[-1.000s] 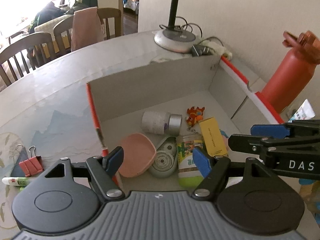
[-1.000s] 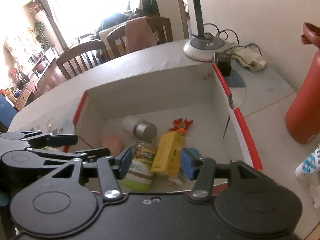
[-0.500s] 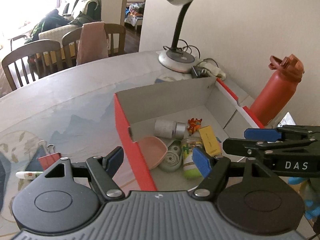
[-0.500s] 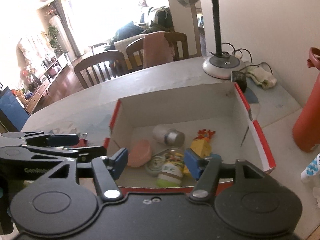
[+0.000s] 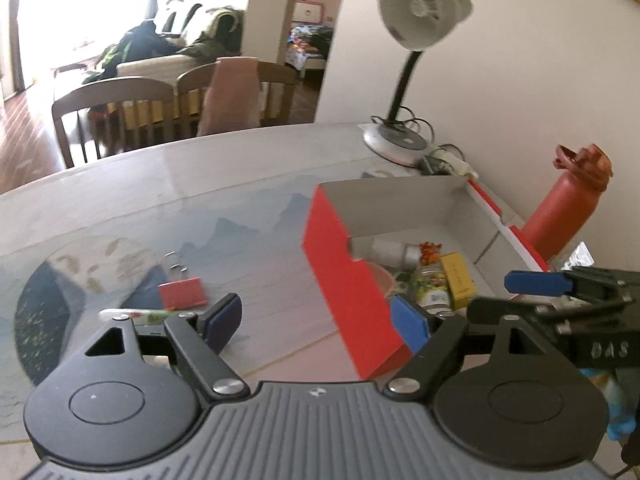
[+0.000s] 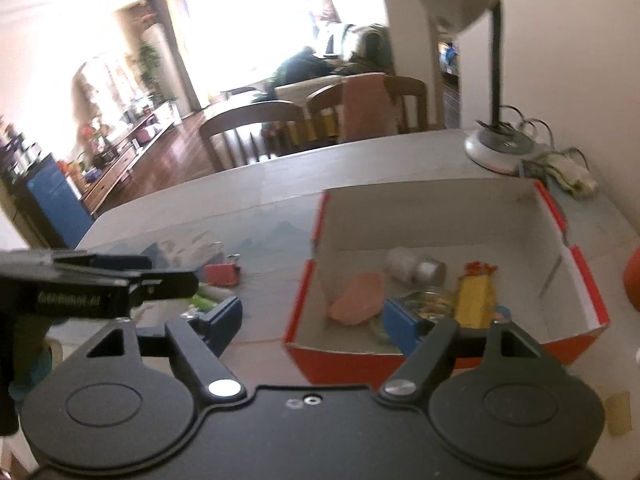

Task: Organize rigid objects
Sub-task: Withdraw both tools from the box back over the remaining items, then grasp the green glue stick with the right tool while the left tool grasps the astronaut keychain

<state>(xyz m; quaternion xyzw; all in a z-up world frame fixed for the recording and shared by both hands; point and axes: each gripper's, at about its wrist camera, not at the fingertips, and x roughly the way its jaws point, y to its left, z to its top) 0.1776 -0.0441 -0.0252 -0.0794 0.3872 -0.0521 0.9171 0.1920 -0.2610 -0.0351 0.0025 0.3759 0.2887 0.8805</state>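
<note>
A red cardboard box (image 5: 344,280) (image 6: 576,280) with white inner walls lies open on the table. In it are a pink dish (image 6: 358,298), a white cylinder (image 6: 414,266), a jar (image 6: 428,302), a yellow carton (image 6: 476,298) and a small orange toy (image 6: 480,268). Left of the box, on the table, lie a red binder clip (image 5: 182,292) (image 6: 222,274) and a white-green tube (image 5: 136,314). My left gripper (image 5: 316,322) hovers over the box's near left corner, jaws opening, nothing between them. My right gripper (image 6: 312,322) hangs before the box's front wall, jaws opening, also empty.
A red water bottle (image 5: 568,208) stands right of the box by the wall. A desk lamp (image 5: 416,20) with cables at its base (image 5: 394,144) stands behind the box. Wooden chairs (image 5: 112,112) line the table's far edge.
Both grippers drew back and up from over the box, which now looks smaller and further right. The binder clip and tube came more into view. The right gripper's jaws widened markedly.
</note>
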